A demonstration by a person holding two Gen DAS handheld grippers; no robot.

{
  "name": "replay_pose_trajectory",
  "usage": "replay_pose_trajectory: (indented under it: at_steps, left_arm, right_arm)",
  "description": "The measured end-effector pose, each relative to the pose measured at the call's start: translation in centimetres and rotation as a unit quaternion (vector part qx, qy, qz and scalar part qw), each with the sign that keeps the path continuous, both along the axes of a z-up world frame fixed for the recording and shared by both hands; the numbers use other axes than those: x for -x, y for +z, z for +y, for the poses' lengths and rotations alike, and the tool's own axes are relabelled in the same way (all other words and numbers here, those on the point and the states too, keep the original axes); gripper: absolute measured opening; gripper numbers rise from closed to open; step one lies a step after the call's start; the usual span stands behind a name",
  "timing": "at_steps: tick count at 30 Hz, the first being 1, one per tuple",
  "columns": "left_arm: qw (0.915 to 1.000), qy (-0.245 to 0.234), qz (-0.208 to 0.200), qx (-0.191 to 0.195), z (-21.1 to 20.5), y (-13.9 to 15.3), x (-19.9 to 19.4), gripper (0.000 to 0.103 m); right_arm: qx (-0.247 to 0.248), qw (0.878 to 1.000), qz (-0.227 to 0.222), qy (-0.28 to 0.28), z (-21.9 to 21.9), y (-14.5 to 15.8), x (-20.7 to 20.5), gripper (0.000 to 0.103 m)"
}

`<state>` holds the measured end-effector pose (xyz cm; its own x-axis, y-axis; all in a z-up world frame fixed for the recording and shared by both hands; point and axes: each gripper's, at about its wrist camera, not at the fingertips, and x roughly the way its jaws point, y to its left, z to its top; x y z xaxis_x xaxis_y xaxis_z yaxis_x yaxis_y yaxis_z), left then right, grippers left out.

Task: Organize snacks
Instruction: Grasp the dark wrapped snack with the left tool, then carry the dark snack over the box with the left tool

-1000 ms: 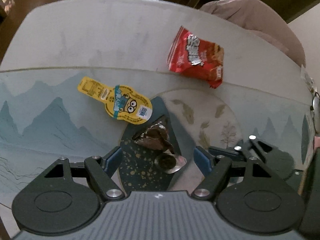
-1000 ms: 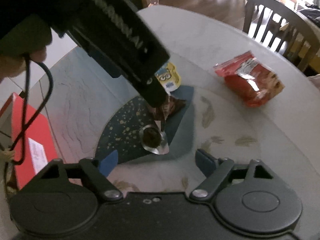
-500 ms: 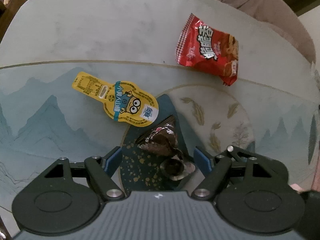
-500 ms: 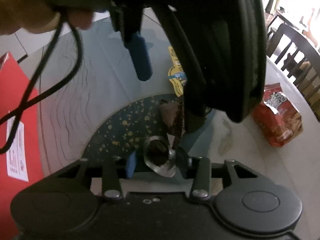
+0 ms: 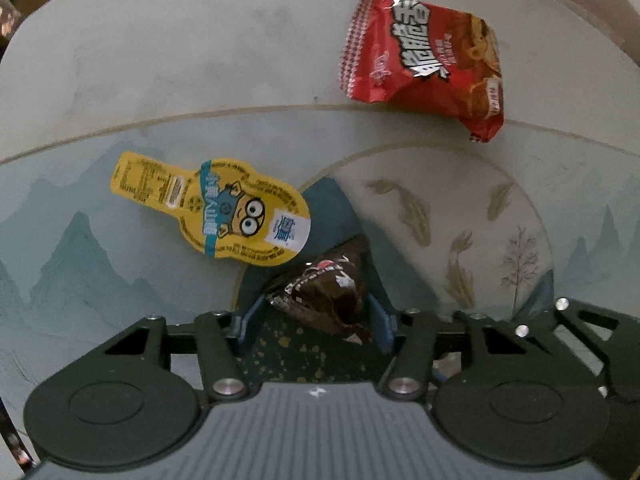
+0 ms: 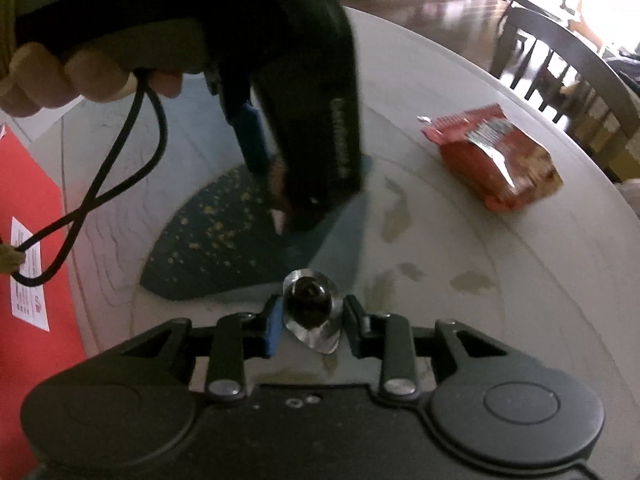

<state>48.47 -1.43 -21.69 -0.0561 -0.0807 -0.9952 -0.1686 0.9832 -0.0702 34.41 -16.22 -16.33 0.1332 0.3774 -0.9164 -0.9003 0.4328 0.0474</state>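
We are working at a round tabletop (image 5: 160, 60) painted with pale blue mountains. Our left tongs (image 5: 312, 320) are pointing straight down over a dark brown wrapped snack (image 5: 320, 296) that is lying on a dark blue, gold-speckled patch near the middle of the tabletop; the jaws are closing with the snack between the blue pads (image 5: 244, 320), which are sitting right against its sides. Our right tongs (image 6: 310, 320) are drawn tight on a small foil-wrapped chocolate (image 6: 310, 308), holding it just above the tabletop at the near edge of that same dark patch. A yellow cartoon-faced pouch (image 5: 216, 210) is lying flat just left of the brown snack, nearly touching it. A red crinkled bag (image 5: 424, 64) is resting well apart on the far right. In the right wrist view a hand (image 6: 60, 68) is gripping the left tool, a black cable is looping below it, and a red box (image 6: 28, 216) is lying at the left edge
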Motion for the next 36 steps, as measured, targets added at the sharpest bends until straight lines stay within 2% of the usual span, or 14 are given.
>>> replay_pose_trajectory:
  at_steps: [5, 8, 14, 23, 31, 36]
  left_arm:
    - [0.9999, -0.003, -0.012, -0.007, -0.4, 0.5, 0.1, 0.042]
    - [0.9997, 0.0, -0.022, -0.01, -0.4, 1.0, 0.5, 0.041]
    - [0.9987, 0.02, -0.047, 0.009, 1.1, 3.6, 2.3, 0.041]
    - [0.9936, 0.024, -0.107, 0.03, 2.4, 10.1, 6.3, 0.041]
    - [0.9875, 0.016, -0.152, 0.037, 3.7, 15.5, 11.1, 0.041]
    - [0.9842, 0.0, -0.171, 0.045, 4.2, 18.4, 15.1, 0.041]
  right_arm:
    - [0.001, 1.0, 0.004, -0.026, -1.2, 0.1, -0.4, 0.03]
    - [0.001, 0.999, 0.008, -0.049, -1.6, 0.0, -0.5, 0.03]
    - [-0.02, 0.994, 0.015, -0.104, -3.9, 2.2, -0.7, 0.03]
    - [-0.048, 0.987, -0.006, -0.156, -4.5, 8.0, 1.6, 0.03]
    - [-0.071, 0.982, -0.03, -0.173, -3.6, 13.8, 6.3, 0.031]
    - [-0.075, 0.981, -0.038, -0.177, -3.0, 16.3, 9.9, 0.031]
